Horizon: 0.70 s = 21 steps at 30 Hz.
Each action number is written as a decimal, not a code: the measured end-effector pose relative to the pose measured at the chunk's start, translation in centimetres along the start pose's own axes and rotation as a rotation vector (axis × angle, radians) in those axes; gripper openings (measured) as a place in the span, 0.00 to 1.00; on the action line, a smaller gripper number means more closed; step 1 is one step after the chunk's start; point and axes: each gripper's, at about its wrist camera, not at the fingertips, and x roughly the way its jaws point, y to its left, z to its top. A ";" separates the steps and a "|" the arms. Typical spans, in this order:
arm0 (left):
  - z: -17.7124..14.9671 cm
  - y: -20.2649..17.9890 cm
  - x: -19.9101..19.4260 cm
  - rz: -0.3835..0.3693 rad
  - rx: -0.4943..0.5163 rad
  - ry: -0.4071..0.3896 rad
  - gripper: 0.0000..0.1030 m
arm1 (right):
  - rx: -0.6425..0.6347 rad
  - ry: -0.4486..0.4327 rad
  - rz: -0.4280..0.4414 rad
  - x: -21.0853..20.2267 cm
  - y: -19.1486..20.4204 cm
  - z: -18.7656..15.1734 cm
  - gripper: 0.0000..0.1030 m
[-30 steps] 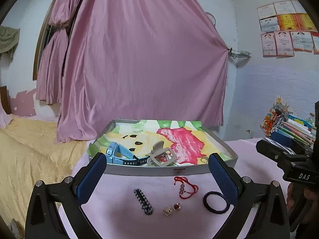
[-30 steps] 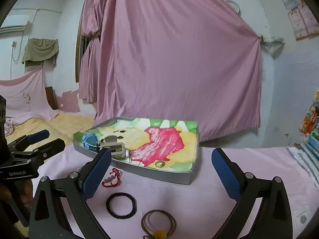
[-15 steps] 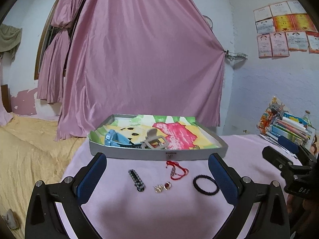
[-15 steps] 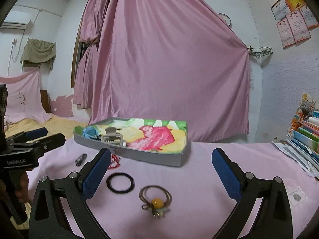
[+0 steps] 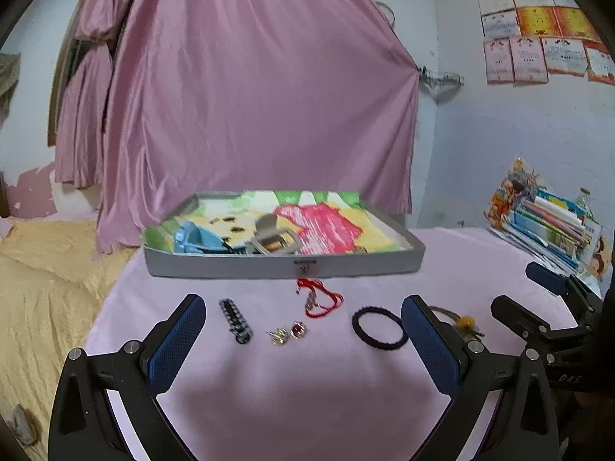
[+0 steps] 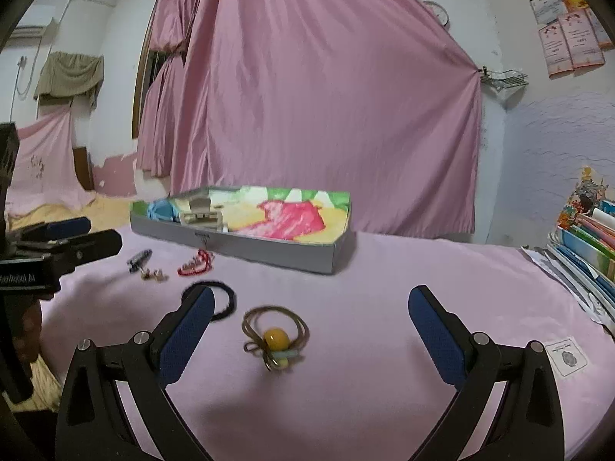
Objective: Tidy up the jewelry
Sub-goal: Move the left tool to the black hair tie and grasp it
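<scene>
A grey tray (image 5: 284, 267) (image 6: 269, 249) with a colourful lining holds a blue watch (image 5: 194, 240) and a grey hair claw (image 5: 275, 236). On the pink cloth in front lie a black-and-white clip (image 5: 235, 320), two small earrings (image 5: 286, 334), a red string bracelet (image 5: 319, 299), a black hair tie (image 5: 378, 328) and a brown hair tie with a yellow bead (image 6: 275, 332). My left gripper (image 5: 303, 342) is open and empty, back from the earrings. My right gripper (image 6: 311, 330) is open and empty, with the beaded tie between its fingers' line.
A stack of books and papers (image 5: 549, 223) lies at the table's right. A pink curtain (image 5: 261, 96) hangs behind the tray. A yellow bedspread (image 5: 42, 276) is to the left. A white label (image 6: 567, 355) lies on the cloth at the right.
Both grippers have pulled back and lowered from the tray. The loose items now sit farther ahead, and the beaded tie has come fully into the right wrist view.
</scene>
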 end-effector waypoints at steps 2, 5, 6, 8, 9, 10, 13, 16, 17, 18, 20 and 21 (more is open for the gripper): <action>0.1 -0.1 0.6 -0.006 -0.002 0.044 0.99 | -0.003 0.024 0.004 0.3 -0.2 -0.2 0.96; 0.2 -0.2 1.6 -0.023 -0.017 0.109 0.99 | 0.008 0.047 0.014 0.6 -0.4 -0.4 0.96; 0.2 -0.3 1.9 -0.035 -0.023 0.129 0.99 | 0.013 0.055 0.018 0.7 -0.4 -0.4 0.96; 0.3 -0.4 2.4 -0.062 -0.041 0.163 0.99 | 0.029 0.073 0.027 1.0 -0.5 -0.6 0.96; 0.4 -0.5 2.6 -0.076 -0.047 0.173 0.99 | 0.039 0.080 0.032 1.2 -0.6 -0.7 0.96; 0.5 -0.5 2.8 -0.088 -0.050 0.182 0.99 | 0.052 0.088 0.038 1.4 -0.7 -0.8 0.96; 0.8 -1.0 3.6 -0.119 -0.045 0.210 0.99 | 0.091 0.116 0.047 2.0 -1.0 -1.0 0.96; 0.9 -1.4 4.5 -0.167 -0.042 0.240 0.98 | 0.101 0.128 0.053 2.4 -1.1 -1.0 0.95; 1.0 -1.5 4.8 -0.179 -0.043 0.247 0.97 | 0.093 0.134 0.055 2.5 -1.0 -1.0 0.94; 1.0 -1.7 5.2 -0.193 -0.041 0.257 0.89 | 0.081 0.139 0.055 2.7 -0.8 -1.0 0.89; 1.1 -2.1 5.9 -0.215 -0.029 0.284 0.79 | 0.066 0.151 0.060 3.0 -0.4 -1.1 0.75; 1.1 -2.3 6.2 -0.225 -0.027 0.296 0.74 | 0.063 0.160 0.066 3.2 -0.3 -1.1 0.67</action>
